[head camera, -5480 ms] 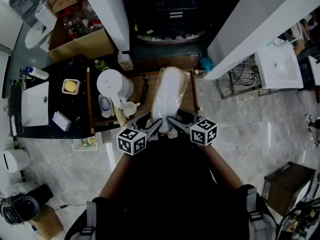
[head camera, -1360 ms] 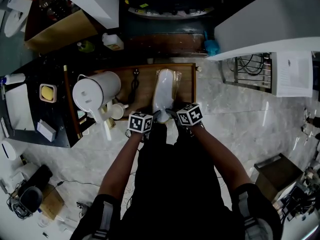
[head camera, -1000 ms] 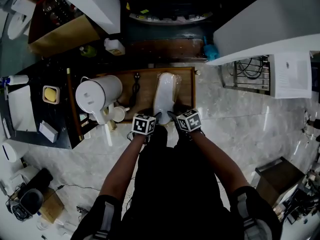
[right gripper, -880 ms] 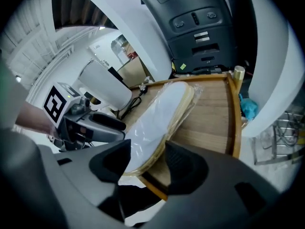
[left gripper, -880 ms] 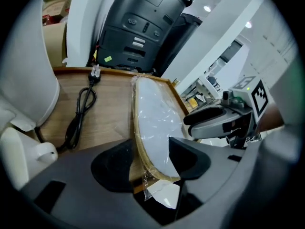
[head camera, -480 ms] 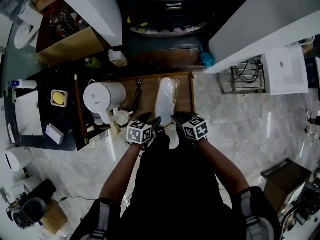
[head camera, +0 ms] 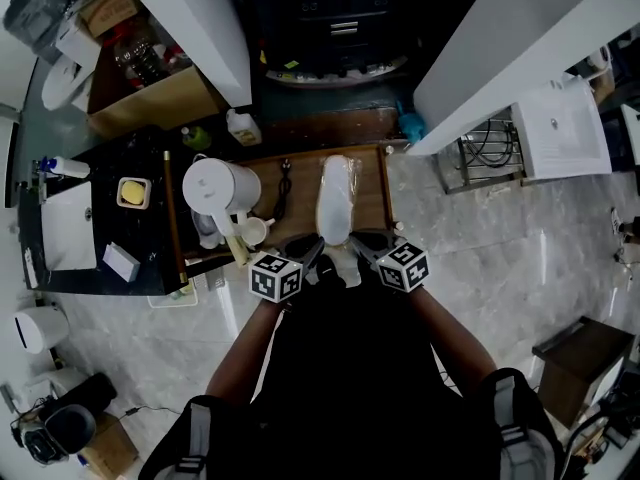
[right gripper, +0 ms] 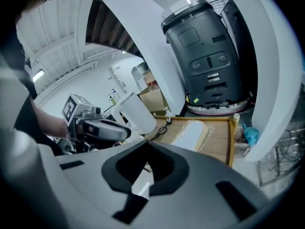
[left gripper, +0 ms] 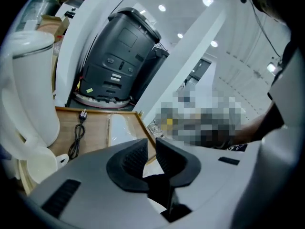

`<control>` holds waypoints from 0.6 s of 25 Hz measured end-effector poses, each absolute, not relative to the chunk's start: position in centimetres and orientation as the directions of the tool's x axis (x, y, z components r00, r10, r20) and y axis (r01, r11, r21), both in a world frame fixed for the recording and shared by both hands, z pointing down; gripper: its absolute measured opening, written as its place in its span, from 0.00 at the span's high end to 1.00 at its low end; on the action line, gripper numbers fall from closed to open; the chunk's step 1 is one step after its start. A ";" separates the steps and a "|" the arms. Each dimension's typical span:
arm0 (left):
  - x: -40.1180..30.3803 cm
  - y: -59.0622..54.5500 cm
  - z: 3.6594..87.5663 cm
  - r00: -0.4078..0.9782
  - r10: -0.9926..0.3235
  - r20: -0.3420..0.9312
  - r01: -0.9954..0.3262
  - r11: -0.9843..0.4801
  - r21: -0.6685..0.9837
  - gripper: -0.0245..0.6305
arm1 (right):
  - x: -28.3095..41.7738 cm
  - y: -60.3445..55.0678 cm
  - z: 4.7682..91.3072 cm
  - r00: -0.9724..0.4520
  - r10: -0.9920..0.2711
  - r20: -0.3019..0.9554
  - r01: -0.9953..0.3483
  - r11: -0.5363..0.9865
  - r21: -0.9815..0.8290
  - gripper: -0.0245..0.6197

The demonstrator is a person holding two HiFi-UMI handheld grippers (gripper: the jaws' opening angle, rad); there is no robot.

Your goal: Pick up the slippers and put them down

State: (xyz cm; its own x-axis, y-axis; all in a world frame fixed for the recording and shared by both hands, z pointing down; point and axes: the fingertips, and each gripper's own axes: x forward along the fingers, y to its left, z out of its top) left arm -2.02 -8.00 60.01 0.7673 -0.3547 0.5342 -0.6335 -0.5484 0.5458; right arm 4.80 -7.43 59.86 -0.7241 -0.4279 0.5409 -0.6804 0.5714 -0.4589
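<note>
The slippers (head camera: 335, 203) are a white pair in clear plastic wrap, lying lengthwise on the wooden tray (head camera: 300, 183). Neither gripper touches them. Both grippers hang near the heel end, pulled back from it. My left gripper (head camera: 312, 253) is closing, with a narrow slit between its jaws and nothing in it. From the left gripper view the slippers (left gripper: 125, 130) show beyond the left gripper (left gripper: 151, 144). My right gripper (head camera: 365, 245) is shut and empty. In the right gripper view the jaw tips of the right gripper (right gripper: 147, 147) meet, and the slippers (right gripper: 190, 132) lie ahead on the tray.
A white kettle (head camera: 215, 188) stands at the tray's left, with small cups (head camera: 255, 230) in front of it and a black cord with a plug (head camera: 283, 183) beside the slippers. A large dark machine (head camera: 330, 18) stands behind the tray. A wire rack (head camera: 490, 143) is at the right.
Both grippers have lifted up and back from the slippers' heel end, and their jaws have gone from wide apart to nearly or fully closed. The slippers stay on the tray.
</note>
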 end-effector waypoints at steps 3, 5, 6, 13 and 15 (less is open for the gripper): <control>-2.2 -7.8 58.2 0.780 -0.379 0.497 -0.621 -0.566 0.542 0.91 | 4.7 -6.9 58.7 -0.725 -0.448 0.523 -0.680 0.585 -0.441 0.95; -2.3 -7.4 57.1 0.789 -0.390 0.474 -0.611 -0.581 0.539 0.93 | 4.5 -6.3 58.0 -0.727 -0.457 0.512 -0.677 0.598 -0.429 0.95; -2.4 -7.3 56.5 0.793 -0.394 0.464 -0.606 -0.589 0.535 0.93 | 4.3 -6.1 57.7 -0.729 -0.462 0.505 -0.675 0.606 -0.421 0.95; -2.3 -5.5 54.0 0.833 -0.355 0.424 -0.544 -0.664 0.512 0.94 | 3.2 -4.3 56.1 -0.745 -0.465 0.478 -0.656 0.639 -0.401 0.95; -2.4 -4.9 53.8 0.836 -0.349 0.423 -0.537 -0.676 0.505 0.94 | 2.8 -4.1 55.8 -0.750 -0.467 0.469 -0.652 0.643 -0.402 0.95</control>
State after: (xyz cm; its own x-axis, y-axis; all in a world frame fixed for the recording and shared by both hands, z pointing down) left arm -2.40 -4.89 53.75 0.8362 -0.3486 0.4233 -0.5372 -0.6756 0.5049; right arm 2.76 -4.09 55.76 -0.7501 -0.4668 0.4685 -0.6516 0.6430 -0.4025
